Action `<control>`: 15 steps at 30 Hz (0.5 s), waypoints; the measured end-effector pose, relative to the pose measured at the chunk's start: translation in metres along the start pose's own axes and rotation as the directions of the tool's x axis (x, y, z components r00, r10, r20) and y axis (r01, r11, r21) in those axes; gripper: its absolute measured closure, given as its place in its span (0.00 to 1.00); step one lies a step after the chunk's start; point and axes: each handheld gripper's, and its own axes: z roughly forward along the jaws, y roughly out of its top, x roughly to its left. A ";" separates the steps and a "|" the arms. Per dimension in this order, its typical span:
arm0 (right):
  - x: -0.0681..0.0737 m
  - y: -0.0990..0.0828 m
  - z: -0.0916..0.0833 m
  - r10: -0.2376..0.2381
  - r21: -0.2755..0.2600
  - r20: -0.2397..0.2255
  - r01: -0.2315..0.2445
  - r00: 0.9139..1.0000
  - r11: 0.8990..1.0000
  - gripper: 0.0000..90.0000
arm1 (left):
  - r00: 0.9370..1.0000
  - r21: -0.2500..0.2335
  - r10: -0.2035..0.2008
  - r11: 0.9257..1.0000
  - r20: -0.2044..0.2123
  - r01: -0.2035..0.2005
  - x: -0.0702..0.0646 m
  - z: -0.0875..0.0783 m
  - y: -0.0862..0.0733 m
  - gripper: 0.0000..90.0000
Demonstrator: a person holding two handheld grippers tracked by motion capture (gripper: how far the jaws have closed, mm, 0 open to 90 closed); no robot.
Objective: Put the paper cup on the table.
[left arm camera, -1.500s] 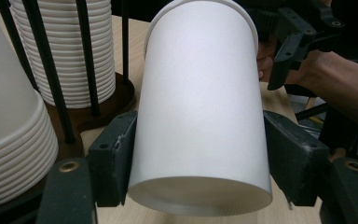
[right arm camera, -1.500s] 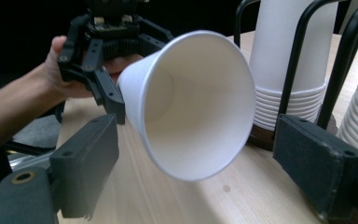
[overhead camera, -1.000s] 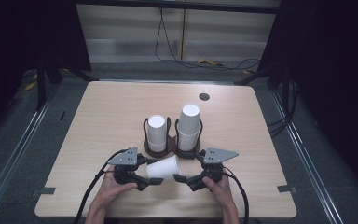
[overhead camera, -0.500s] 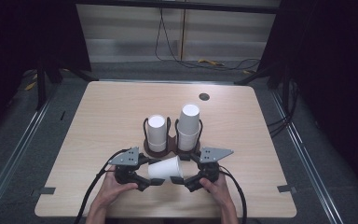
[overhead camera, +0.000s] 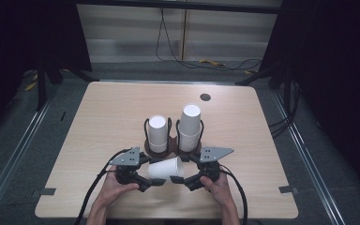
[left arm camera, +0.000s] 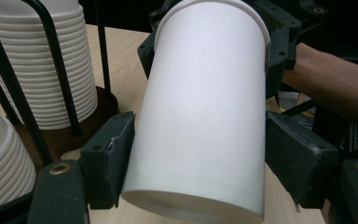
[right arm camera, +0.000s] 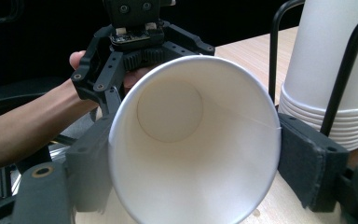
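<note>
A white paper cup (overhead camera: 166,168) lies level between both grippers above the table's front, its mouth toward the right. In the left gripper view its base end (left arm camera: 200,116) sits between the jaws of my left gripper (left arm camera: 198,126), which have just been opening; one pad touches it and the other stands just off. My left gripper (overhead camera: 153,180) is open. My right gripper (overhead camera: 182,178) has just been closing and is shut on the cup's rim (right arm camera: 196,140), a pad on each side (right arm camera: 196,135).
Behind the grippers a dark wire holder (overhead camera: 168,149) keeps two stacks of upside-down white cups, a shorter left stack (overhead camera: 158,133) and a taller right stack (overhead camera: 190,125). A small dark disc (overhead camera: 205,97) lies at the table's far right.
The right gripper's jaws have drawn in onto the cup's mouth and the left gripper's jaws have widened. Both hands and the cup stay in place.
</note>
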 end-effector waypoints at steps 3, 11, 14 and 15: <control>0.000 0.000 -0.001 -0.003 0.003 0.017 0.003 1.000 1.000 0.23 | 0.999 0.022 -0.019 1.000 -0.030 0.019 0.001 0.000 0.000 0.22; -0.002 0.004 -0.009 0.009 0.007 0.066 -0.009 0.998 1.000 0.24 | 0.991 0.025 -0.037 0.999 -0.128 0.041 0.001 -0.002 -0.005 0.17; -0.003 0.004 -0.013 0.016 0.004 0.089 -0.016 0.996 1.000 0.24 | 0.982 0.017 -0.057 0.998 -0.180 0.061 0.002 -0.002 -0.010 0.17; -0.003 0.004 -0.015 0.017 0.008 0.100 -0.018 0.995 1.000 0.24 | 0.980 0.024 -0.066 0.997 -0.188 0.072 0.002 -0.002 -0.010 0.17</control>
